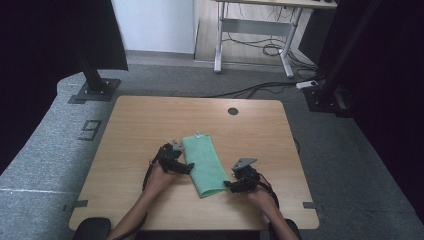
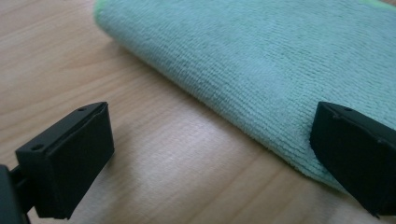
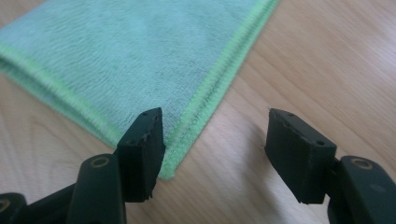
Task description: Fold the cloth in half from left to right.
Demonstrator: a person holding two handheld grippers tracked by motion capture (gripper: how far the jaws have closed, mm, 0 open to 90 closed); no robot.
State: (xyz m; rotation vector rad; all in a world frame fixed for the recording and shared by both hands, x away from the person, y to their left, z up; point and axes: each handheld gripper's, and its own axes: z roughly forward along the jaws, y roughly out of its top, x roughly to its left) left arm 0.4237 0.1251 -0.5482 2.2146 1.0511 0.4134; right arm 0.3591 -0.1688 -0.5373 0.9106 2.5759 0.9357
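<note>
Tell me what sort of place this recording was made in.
Probably a lab or office workroom set up for recording. A light wooden table with rounded corners stands on grey carpet, black stand posts on base plates flank it, and a height-adjustable desk with loose cables beneath stands behind.

You have a folded green cloth (image 1: 205,165) lying on the wooden surface (image 1: 150,120), its long side running away from you and slightly leftward. Your left tongs (image 1: 187,167) sit against the cloth's left edge about halfway along. Your right tongs (image 1: 229,185) are at the cloth's near right corner. Both your forearms come in from the near edge. A dark round hole (image 1: 233,111) sits near the far edge of the surface, well apart from the cloth.
</note>
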